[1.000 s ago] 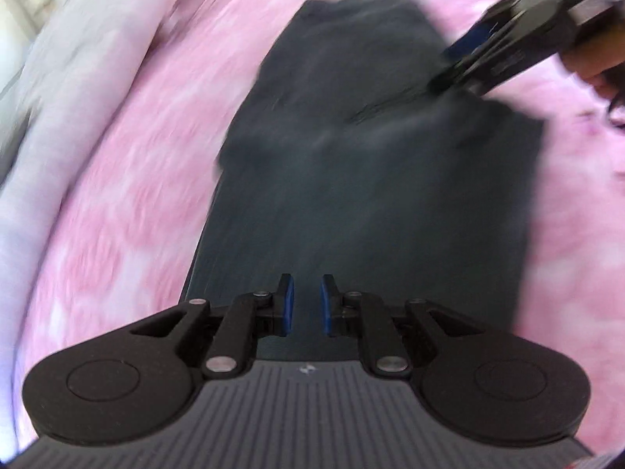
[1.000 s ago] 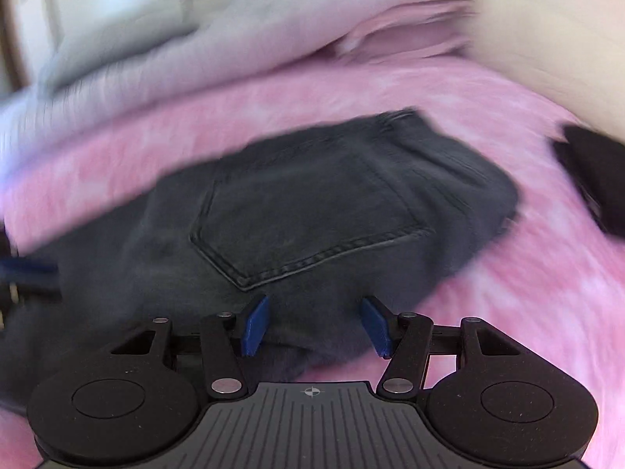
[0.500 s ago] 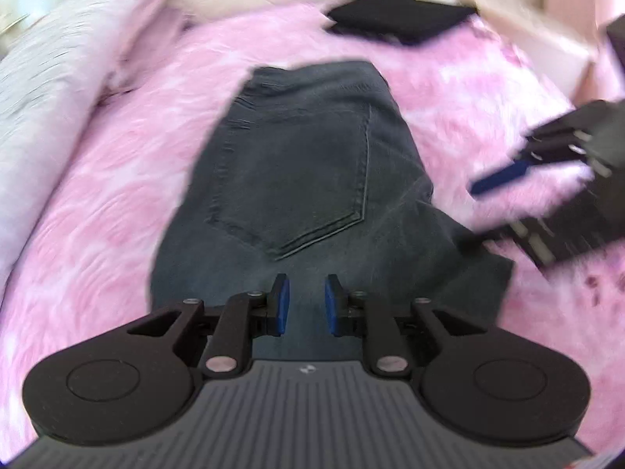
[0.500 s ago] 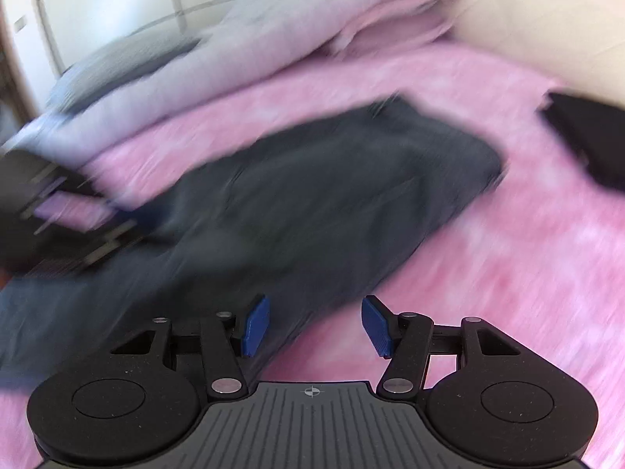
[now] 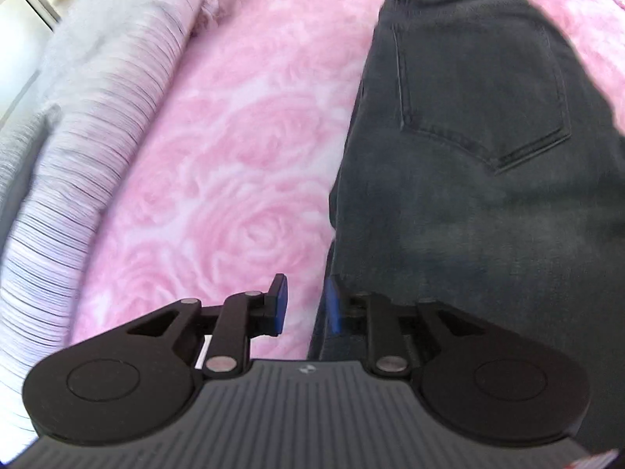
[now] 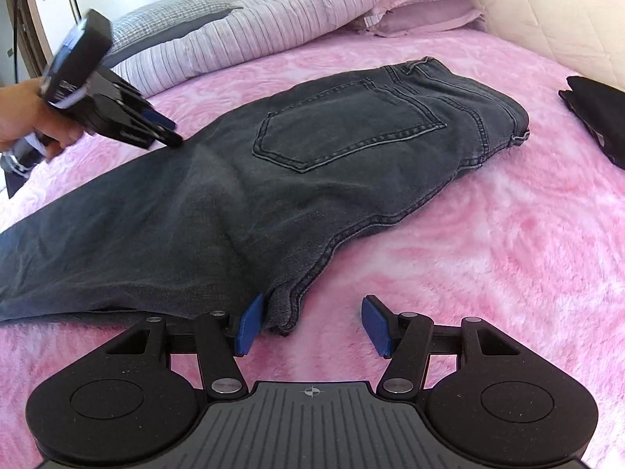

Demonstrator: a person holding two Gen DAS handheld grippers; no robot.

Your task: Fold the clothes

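pink rose-patterned bedspread fills both views, striped pillows piled at the far end, and the dark jeans lie flat across it, folded lengthwise with a back pocket facing up. right gripper sits low at the near edge, jaws standing well apart, the crotch corner of the denim poking in just beside its left pad, nothing pinched. left gripper is on the far side of the jeans from it, jaws nearly together with only a narrow gap and no cloth between them; in its own view the leg edge lies under its right pad. a second dark garment waits off to the right gripper's right. the risk, i'd say: that narrow left gap may ride over the thick doubled denim instead of taking it, and a one-sided lift would drag the layers askew and undo the lengthwise fold.
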